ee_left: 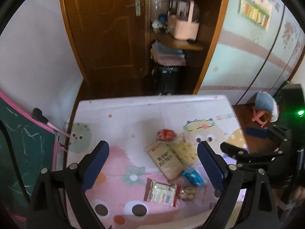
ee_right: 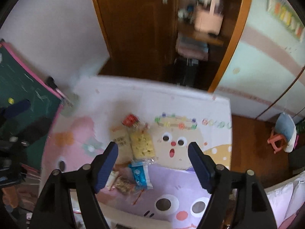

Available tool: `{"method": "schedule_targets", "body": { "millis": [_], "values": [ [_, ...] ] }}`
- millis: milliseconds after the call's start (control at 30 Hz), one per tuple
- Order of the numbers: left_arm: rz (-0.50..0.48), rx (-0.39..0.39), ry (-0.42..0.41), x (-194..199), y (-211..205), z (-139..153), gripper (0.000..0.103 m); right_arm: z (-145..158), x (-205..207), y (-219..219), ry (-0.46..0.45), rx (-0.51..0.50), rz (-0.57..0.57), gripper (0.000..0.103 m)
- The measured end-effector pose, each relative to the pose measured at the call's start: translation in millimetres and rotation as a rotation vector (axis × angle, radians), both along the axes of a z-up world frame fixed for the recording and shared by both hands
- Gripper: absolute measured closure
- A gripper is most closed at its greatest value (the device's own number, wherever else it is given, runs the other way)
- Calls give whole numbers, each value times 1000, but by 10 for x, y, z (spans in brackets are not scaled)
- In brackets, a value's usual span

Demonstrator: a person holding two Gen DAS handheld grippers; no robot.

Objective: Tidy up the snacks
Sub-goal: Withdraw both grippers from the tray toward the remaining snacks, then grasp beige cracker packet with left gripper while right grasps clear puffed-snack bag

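Several snack packs lie in a loose pile on a cartoon play mat (ee_left: 122,118). A red pack (ee_left: 165,134) lies farthest, then a tan pack (ee_left: 166,158), a yellow pack (ee_left: 184,151), a blue pack (ee_left: 192,176), a white-and-brown pack (ee_left: 162,192) and a clear nut pack (ee_left: 187,192). My left gripper (ee_left: 152,164) is open and empty above the pile. My right gripper (ee_right: 153,162) is open and empty above the blue pack (ee_right: 140,173) and yellow pack (ee_right: 142,145). The right gripper also shows at the right edge of the left wrist view (ee_left: 253,148).
A green chalkboard (ee_left: 21,152) with a pink frame leans at the left. A wooden door (ee_left: 106,28) and shelves holding a pink basket (ee_left: 183,26) stand behind the mat. A small pink stool (ee_left: 262,112) with a blue cushion stands on the wooden floor at the right.
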State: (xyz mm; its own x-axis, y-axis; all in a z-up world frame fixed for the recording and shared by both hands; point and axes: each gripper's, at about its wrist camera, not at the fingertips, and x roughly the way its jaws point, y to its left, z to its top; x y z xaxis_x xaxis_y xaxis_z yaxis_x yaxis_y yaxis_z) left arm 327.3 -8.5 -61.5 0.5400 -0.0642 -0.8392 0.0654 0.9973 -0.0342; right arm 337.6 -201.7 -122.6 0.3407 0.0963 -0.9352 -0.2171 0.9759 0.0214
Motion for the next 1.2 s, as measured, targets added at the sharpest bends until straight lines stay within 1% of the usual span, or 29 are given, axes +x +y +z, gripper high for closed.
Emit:
{"method": "schedule_targets", "body": {
  "millis": [67,100,167,233,333,400,433,500,633,700,733,767,867,1000,1133,1200],
  "values": [
    [5,6,22,121,17,-237,10,-292,97,16,48,5,-12,27],
    [12,7,47,187,29,-384,10,-506,157,18,90,20,-28,27],
    [22,-16,103,298,85,-681,10,-805,239,13,152,59,-46,27],
    [45,-32,165,392,144,-978,10,-1001,297,41,187,62,-56,27],
    [71,-49,225,479,201,-1283,10,-1263,353,116,220,44,-46,27],
    [84,-64,250,493,229,-1403,10,-1383,366,154,237,42,-36,27],
    [91,-72,265,514,243,-1477,10,-1438,371,159,245,59,-37,25],
    [98,-84,289,546,247,-1584,10,-1489,380,148,257,81,-51,24],
    [89,-85,309,577,184,-1704,10,-1571,364,106,270,118,-60,25],
    [82,-84,314,592,128,-1747,10,-1557,333,96,253,119,-48,32],
    [77,-88,321,596,88,-1776,10,-1546,319,92,242,101,-42,41],
    [75,-91,327,602,70,-1789,10,-1532,301,81,228,67,-43,42],
    [68,-103,351,614,-32,-1864,10,-1478,295,-23,198,16,-62,42],
    [81,-90,392,630,-169,-2007,10,-1459,226,-227,196,5,-119,43],
    [136,-107,456,654,-266,-2184,10,-1453,131,-393,205,33,-160,43],
    [161,-107,461,651,-310,-2219,10,-1431,115,-453,207,38,-167,44]
  ]
}}
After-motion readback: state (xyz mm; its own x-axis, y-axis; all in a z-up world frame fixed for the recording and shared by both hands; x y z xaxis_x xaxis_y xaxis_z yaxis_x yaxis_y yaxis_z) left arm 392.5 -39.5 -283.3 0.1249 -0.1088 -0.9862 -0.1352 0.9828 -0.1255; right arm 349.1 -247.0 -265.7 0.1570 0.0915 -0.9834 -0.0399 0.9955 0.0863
